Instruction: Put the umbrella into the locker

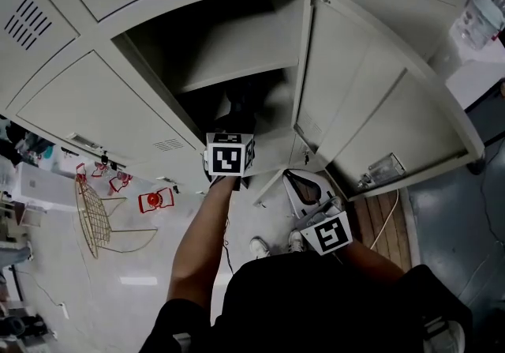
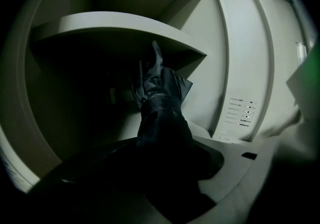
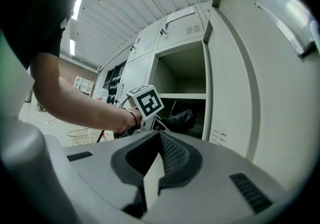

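Observation:
The dark folded umbrella [image 2: 161,110] sticks out from between the jaws of my left gripper [image 2: 162,160], which is shut on it. Its tip points into the open locker compartment, just under the inner shelf [image 2: 115,22]. In the head view the left gripper [image 1: 235,129] reaches into the locker opening [image 1: 237,67], with the umbrella [image 1: 245,107] dark inside. My right gripper [image 1: 304,183] hangs back, low by the open door [image 1: 371,107], shut with nothing held. From the right gripper view its pads [image 3: 170,150] meet, and the umbrella [image 3: 181,118] lies in the lower compartment.
The locker door stands swung open to the right, close beside my right gripper. Closed locker doors [image 1: 102,114] flank the opening on the left. A wire basket [image 1: 95,217] and small red items [image 1: 156,200] lie on the floor at left. A cable [image 1: 387,217] runs along wooden boards at right.

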A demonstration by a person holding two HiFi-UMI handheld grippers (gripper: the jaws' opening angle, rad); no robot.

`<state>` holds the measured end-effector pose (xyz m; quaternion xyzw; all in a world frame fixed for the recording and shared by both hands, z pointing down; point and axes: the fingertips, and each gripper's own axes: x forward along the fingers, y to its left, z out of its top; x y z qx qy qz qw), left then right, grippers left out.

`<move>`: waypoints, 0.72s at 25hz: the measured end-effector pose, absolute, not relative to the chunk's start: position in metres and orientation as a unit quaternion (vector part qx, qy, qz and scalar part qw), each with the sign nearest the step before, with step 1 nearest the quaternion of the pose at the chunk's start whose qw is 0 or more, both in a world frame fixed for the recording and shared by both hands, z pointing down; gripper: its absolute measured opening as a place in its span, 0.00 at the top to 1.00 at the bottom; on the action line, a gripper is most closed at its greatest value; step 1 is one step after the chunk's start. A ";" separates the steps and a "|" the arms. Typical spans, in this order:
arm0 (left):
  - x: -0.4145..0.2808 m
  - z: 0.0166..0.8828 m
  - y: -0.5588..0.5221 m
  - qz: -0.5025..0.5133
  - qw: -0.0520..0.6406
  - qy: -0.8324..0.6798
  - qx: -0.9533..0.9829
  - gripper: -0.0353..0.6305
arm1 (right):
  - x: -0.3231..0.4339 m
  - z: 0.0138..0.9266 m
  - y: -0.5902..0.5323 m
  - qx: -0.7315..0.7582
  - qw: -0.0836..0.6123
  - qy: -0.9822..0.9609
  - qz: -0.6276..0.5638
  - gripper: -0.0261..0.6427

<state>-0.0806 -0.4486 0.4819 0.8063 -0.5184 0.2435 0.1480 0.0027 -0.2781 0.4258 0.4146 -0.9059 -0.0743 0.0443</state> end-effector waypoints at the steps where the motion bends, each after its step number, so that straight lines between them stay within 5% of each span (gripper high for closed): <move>1: -0.080 0.483 -0.453 0.244 0.150 -0.519 0.805 0.63 | 0.003 0.423 -0.281 0.418 0.038 -0.905 -0.072 0.96; 18: -0.075 0.496 -0.518 0.289 0.159 -0.527 0.783 0.60 | -0.003 0.413 -0.301 0.426 0.026 -0.902 -0.069 0.96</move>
